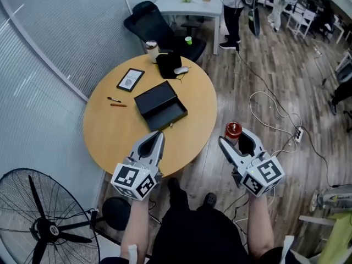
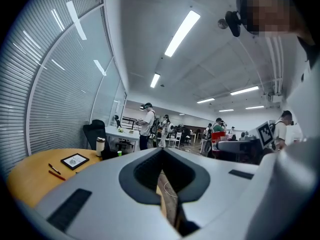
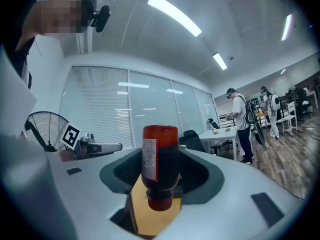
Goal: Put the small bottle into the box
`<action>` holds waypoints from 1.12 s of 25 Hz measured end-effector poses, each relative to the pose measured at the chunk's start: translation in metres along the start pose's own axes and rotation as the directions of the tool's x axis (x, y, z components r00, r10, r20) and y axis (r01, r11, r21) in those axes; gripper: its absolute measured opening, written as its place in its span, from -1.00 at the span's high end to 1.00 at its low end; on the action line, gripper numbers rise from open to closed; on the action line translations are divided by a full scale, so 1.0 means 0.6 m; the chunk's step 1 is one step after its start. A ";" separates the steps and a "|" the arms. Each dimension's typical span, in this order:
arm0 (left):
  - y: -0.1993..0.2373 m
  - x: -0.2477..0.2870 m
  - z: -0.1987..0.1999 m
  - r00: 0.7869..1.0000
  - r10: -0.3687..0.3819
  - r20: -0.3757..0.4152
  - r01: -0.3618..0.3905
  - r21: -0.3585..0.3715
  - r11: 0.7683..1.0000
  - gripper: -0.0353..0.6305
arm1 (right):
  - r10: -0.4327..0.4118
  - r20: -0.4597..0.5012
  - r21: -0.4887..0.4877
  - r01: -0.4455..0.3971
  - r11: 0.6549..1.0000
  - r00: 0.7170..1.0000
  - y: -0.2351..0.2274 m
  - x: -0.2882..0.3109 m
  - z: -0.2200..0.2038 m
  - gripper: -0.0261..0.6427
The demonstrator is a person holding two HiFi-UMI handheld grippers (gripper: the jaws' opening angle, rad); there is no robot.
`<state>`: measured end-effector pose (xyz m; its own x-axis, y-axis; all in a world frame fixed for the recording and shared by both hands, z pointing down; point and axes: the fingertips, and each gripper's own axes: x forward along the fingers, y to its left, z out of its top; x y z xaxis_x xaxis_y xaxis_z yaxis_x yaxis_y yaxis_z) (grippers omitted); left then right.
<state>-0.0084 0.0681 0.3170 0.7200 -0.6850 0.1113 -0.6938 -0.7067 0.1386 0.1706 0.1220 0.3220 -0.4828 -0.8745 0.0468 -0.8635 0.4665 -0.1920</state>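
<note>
A small red bottle [image 3: 159, 165] with a white label hangs upside down, its cap toward the camera, with my right gripper [image 3: 161, 176] shut on it. In the head view the small bottle [image 1: 233, 131] shows at the tip of my right gripper [image 1: 235, 142], off the table's right edge above the floor. The black box [image 1: 160, 105] lies open on the round wooden table [image 1: 121, 136], its lid raised at the back. My left gripper [image 1: 155, 143] is shut and empty over the table's near edge, just short of the box. In the left gripper view my left gripper [image 2: 162, 176] holds nothing.
On the table lie a framed card [image 1: 130, 79], two pens [image 1: 116, 102], a black pouch with a mouse [image 1: 171, 65] and a cup [image 1: 152, 50]. A black chair [image 1: 157, 26] stands behind; a fan [image 1: 44, 219] at lower left. Cables [image 1: 275, 114] run over the floor. People stand far back.
</note>
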 end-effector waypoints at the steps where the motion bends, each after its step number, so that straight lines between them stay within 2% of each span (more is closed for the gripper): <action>1: 0.011 0.003 0.003 1.000 -0.006 0.000 0.006 0.000 1.000 0.91 | -0.003 0.002 0.004 0.003 1.000 1.000 0.002 0.011 0.002 0.23; 18: 0.189 0.046 0.021 0.995 -0.104 -0.003 0.104 -0.010 0.994 0.91 | -0.103 -0.015 0.016 0.103 0.995 0.995 0.021 0.192 -0.002 0.23; 28: 0.231 0.037 0.026 0.981 -0.193 0.003 0.193 -0.002 0.981 0.91 | -0.155 -0.027 0.019 0.155 0.988 0.988 0.052 0.251 -0.026 0.23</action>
<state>-0.0888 -0.0478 0.3236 0.8403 -0.5363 0.0796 -0.5418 -0.8253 0.1590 0.0686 0.0067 0.3383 -0.3470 -0.9323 0.1023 -0.9250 0.3222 -0.2011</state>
